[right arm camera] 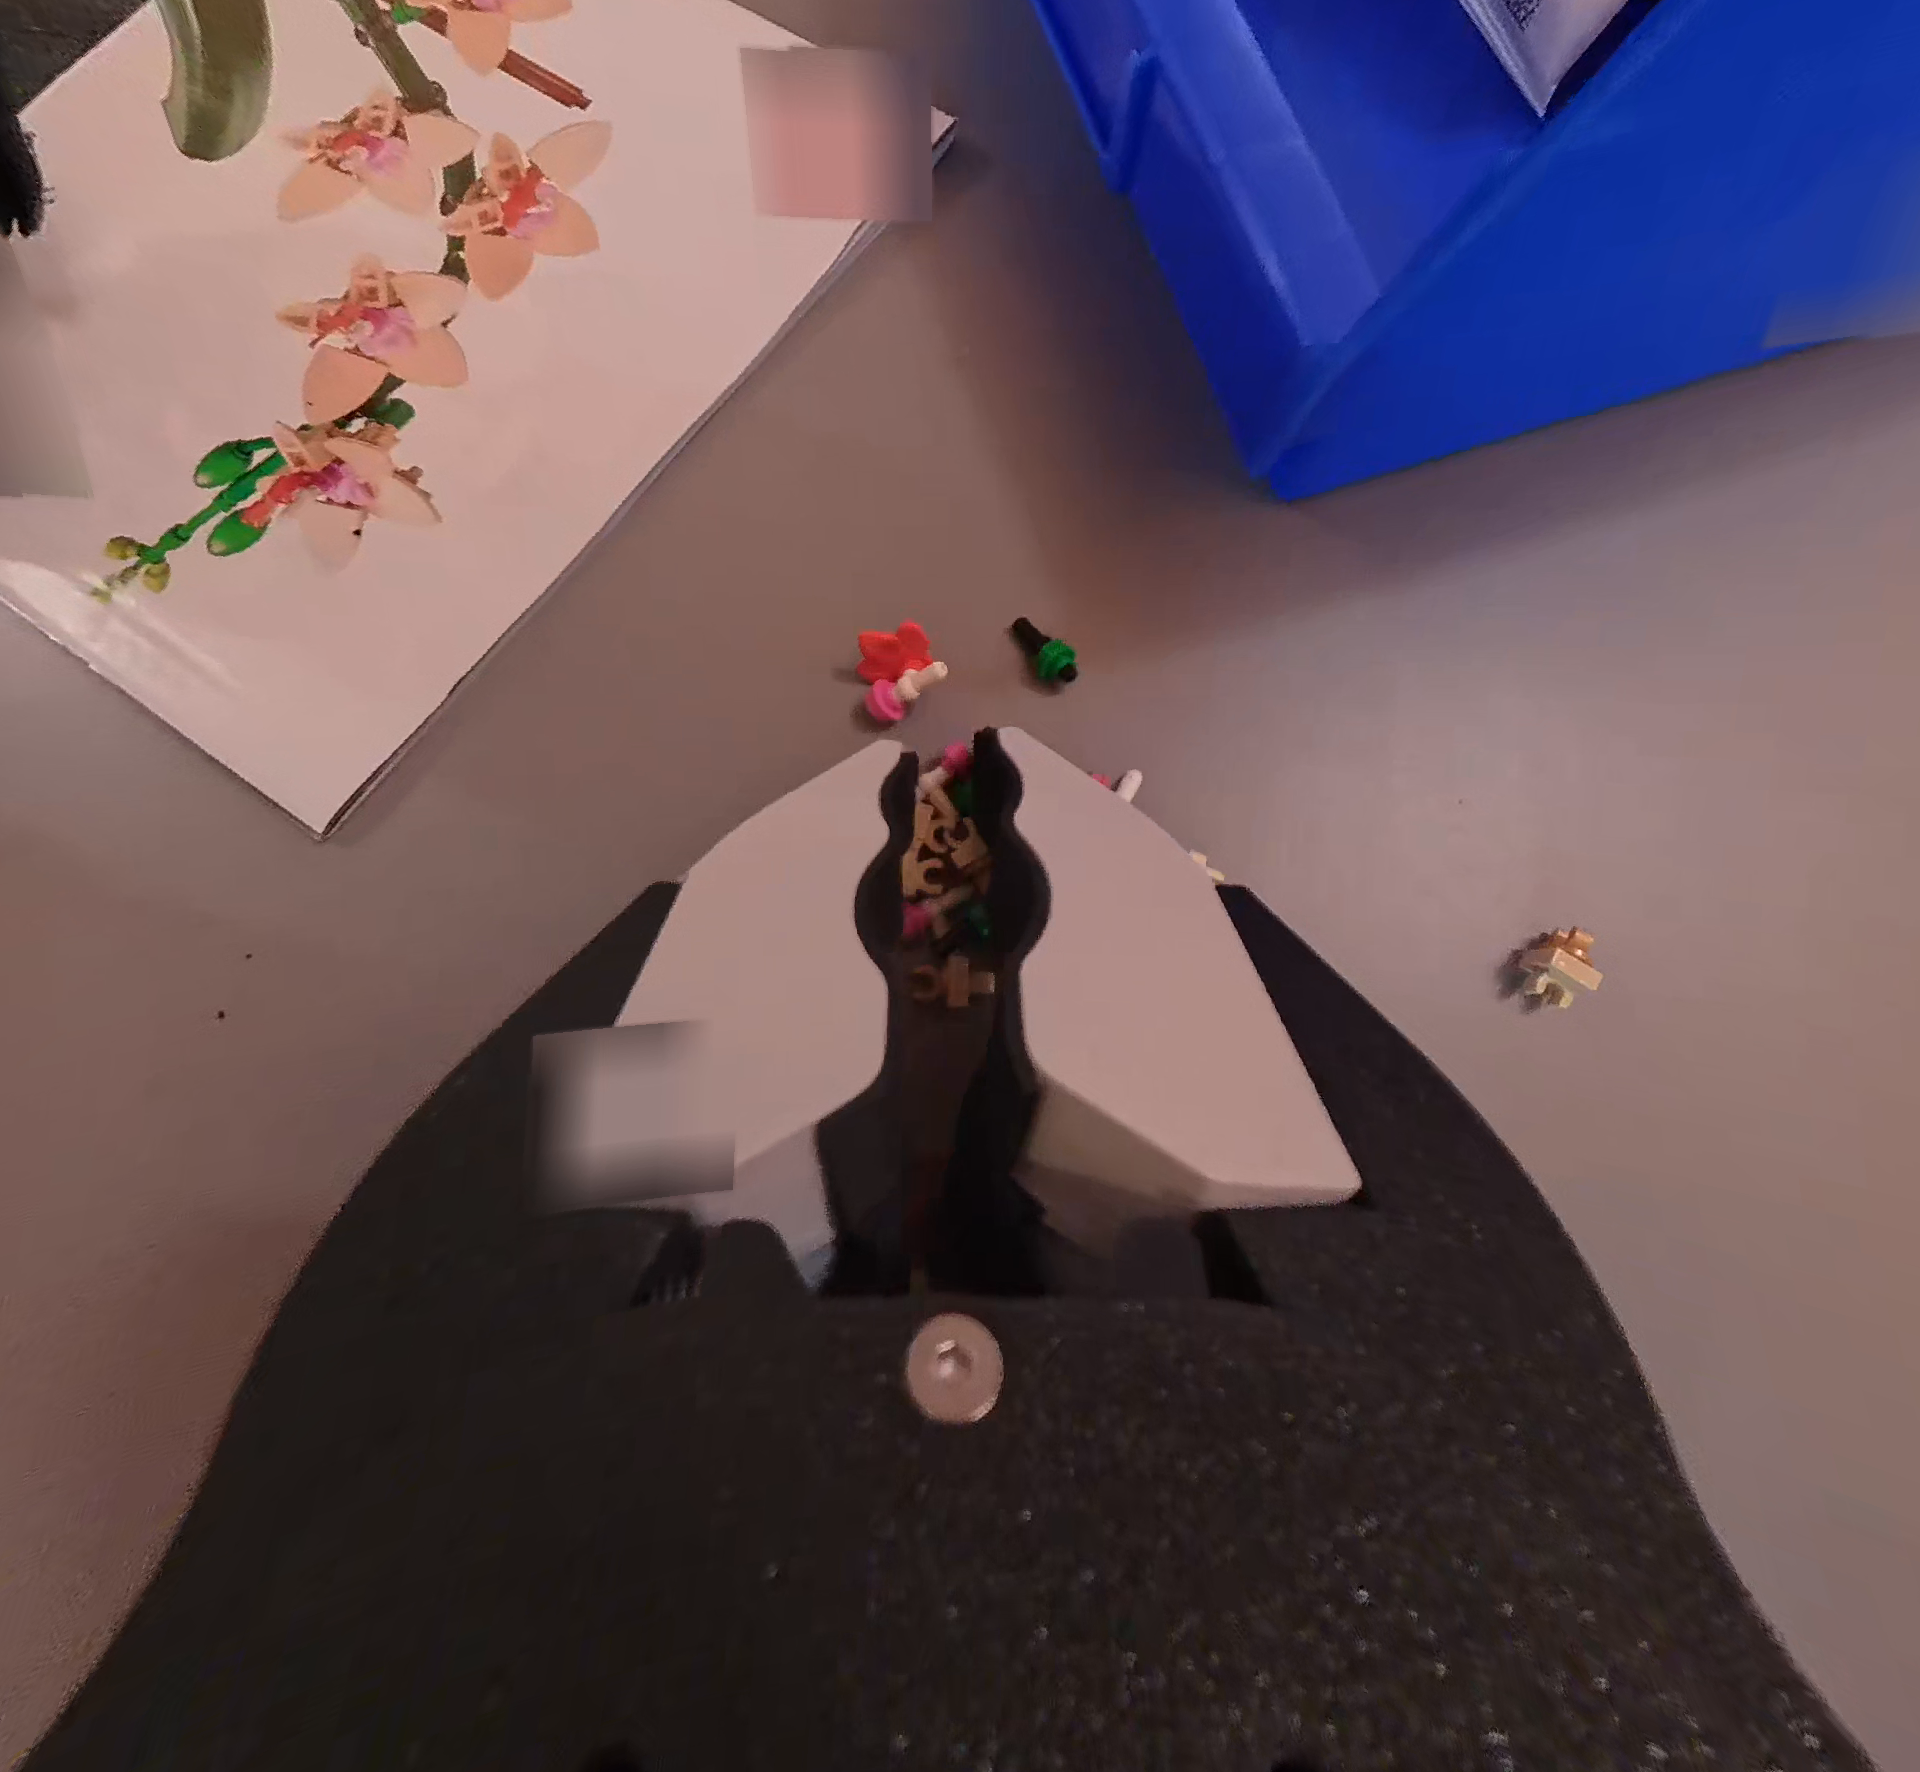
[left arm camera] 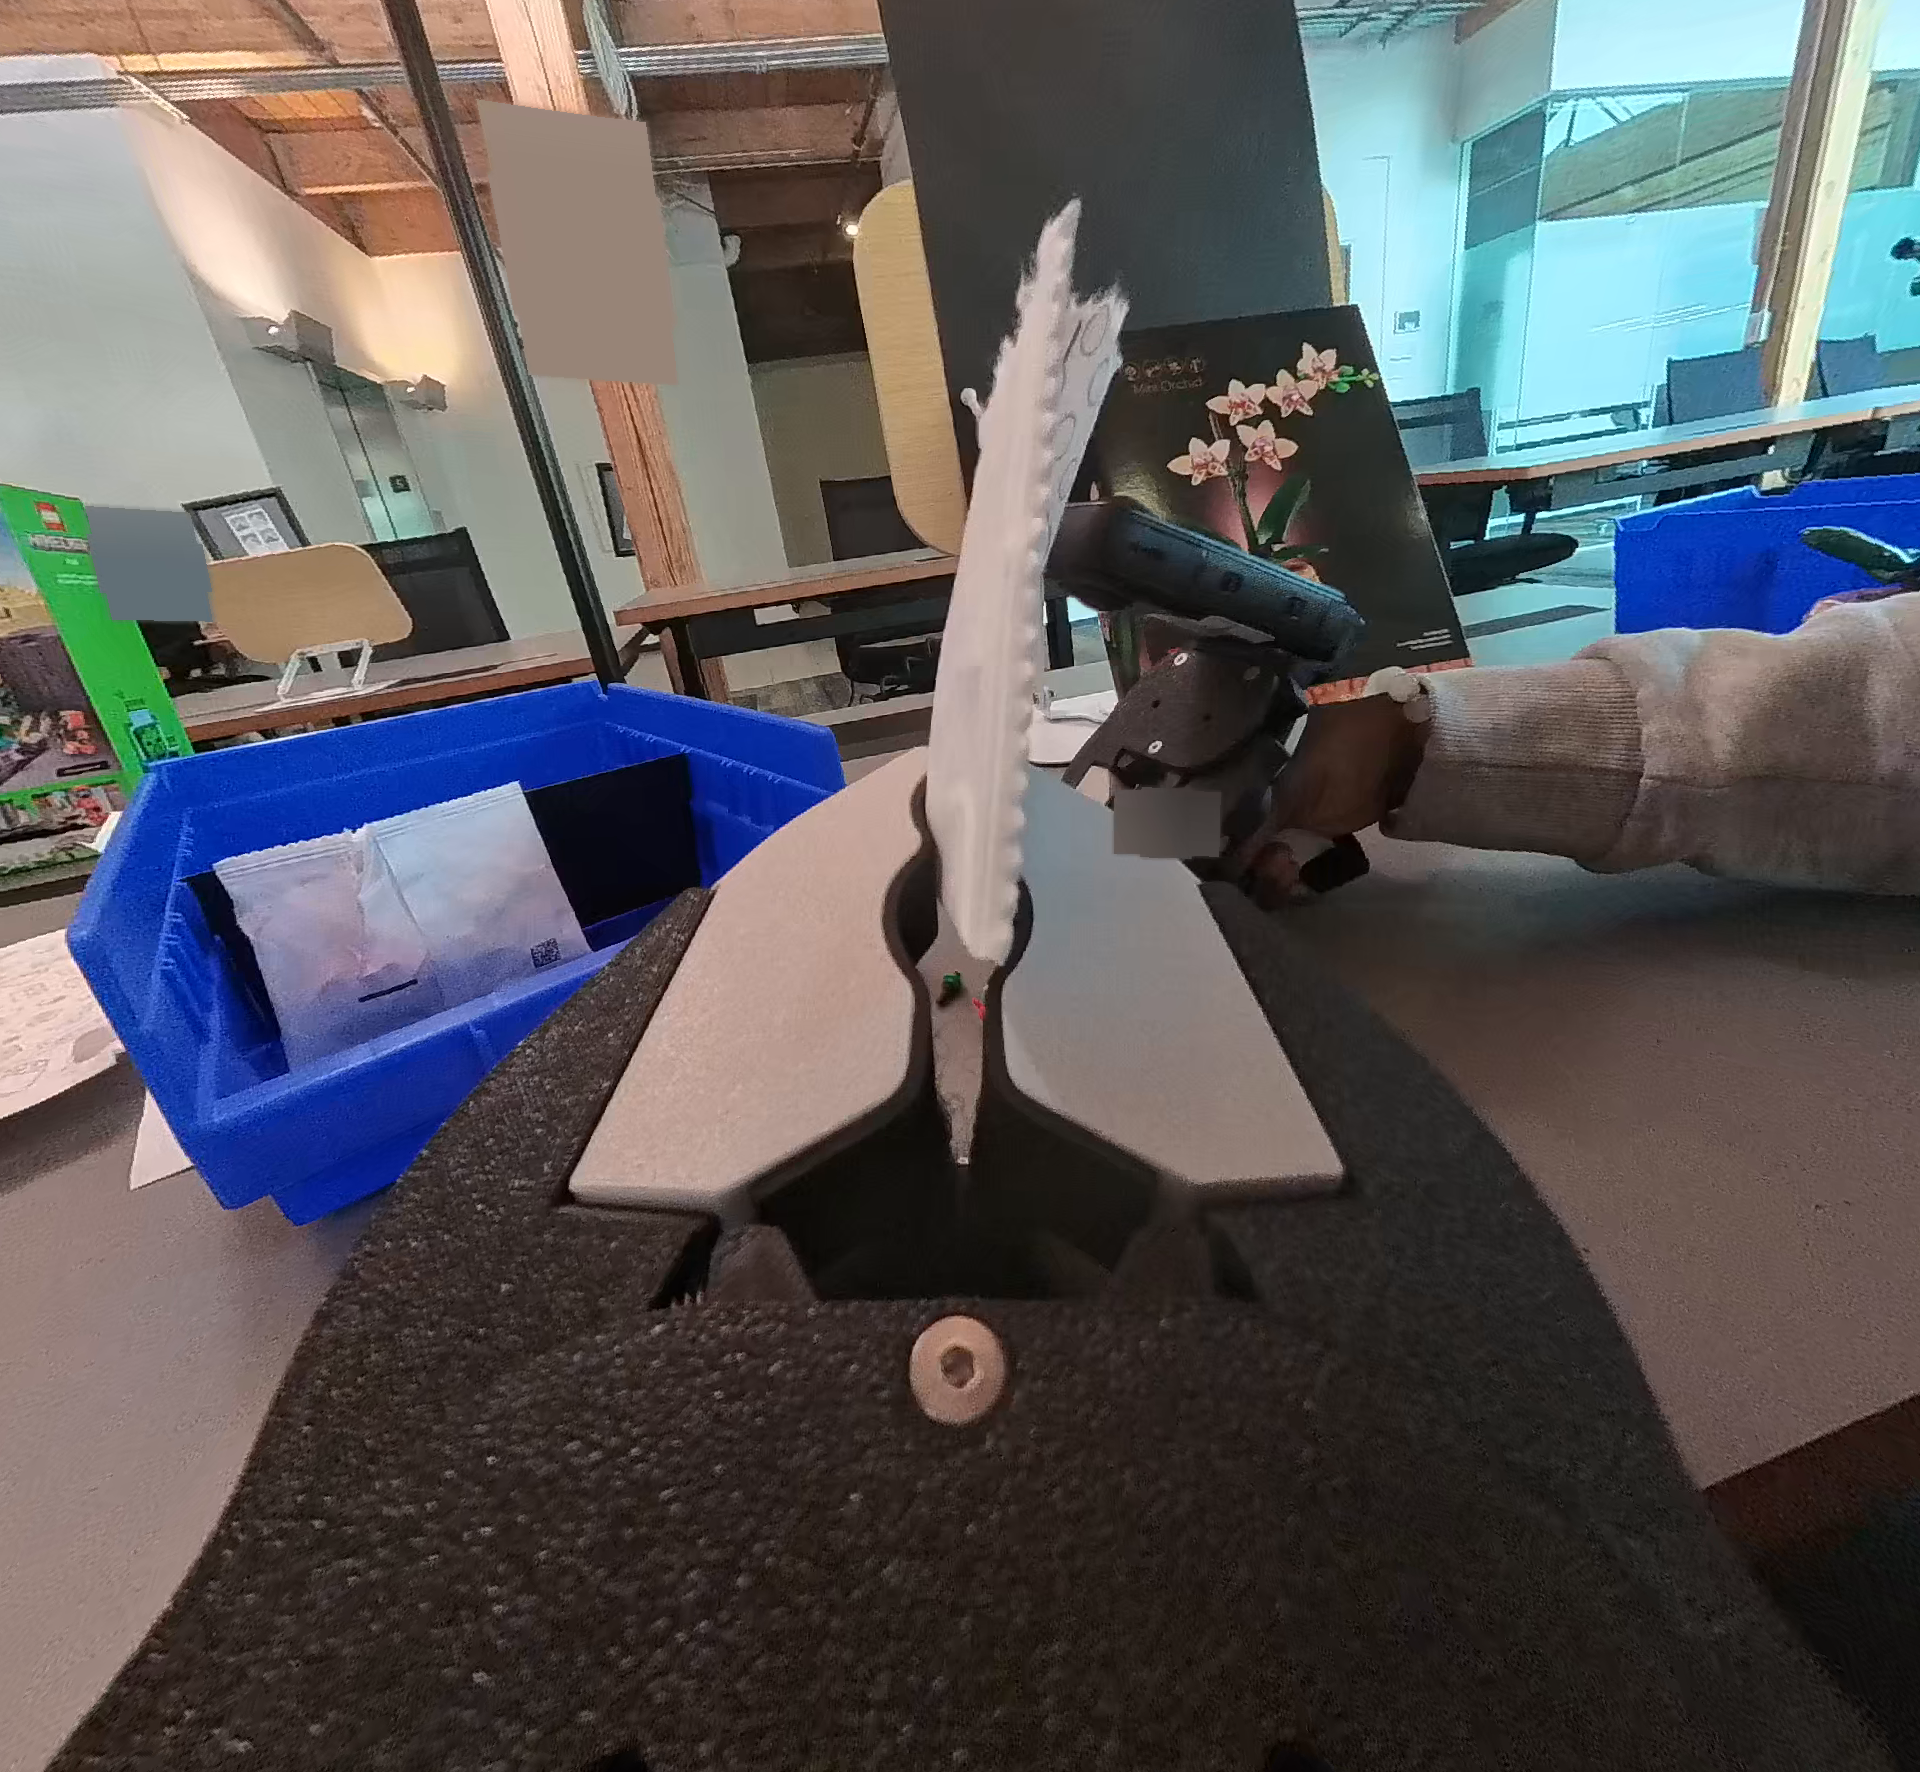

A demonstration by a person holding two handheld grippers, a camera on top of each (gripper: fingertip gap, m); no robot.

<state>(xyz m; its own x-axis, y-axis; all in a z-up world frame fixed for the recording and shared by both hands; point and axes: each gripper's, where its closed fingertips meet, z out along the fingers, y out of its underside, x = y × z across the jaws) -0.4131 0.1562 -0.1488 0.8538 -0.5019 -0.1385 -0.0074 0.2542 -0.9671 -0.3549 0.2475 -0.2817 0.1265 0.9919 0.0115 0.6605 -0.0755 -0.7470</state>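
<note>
Grey table (right arm camera: 1351, 787): blue bin (right arm camera: 1403, 268), booklet (right arm camera: 582, 434), loose bricks (right arm camera: 899, 668).

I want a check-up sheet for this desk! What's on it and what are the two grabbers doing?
Surface: grey table, a few dark specks.
Job's things: white paper bag upright in the left gripper; small toy pieces between the right gripper fingers.
Clutter: red flower piece, green and black peg, tan piece, flower booklet, blue bin with bags.
Grippers: left shut on the bag; right, cannot tell.
Cables: nothing seen.
Surroundings: flower box, office desks, chairs.
</note>
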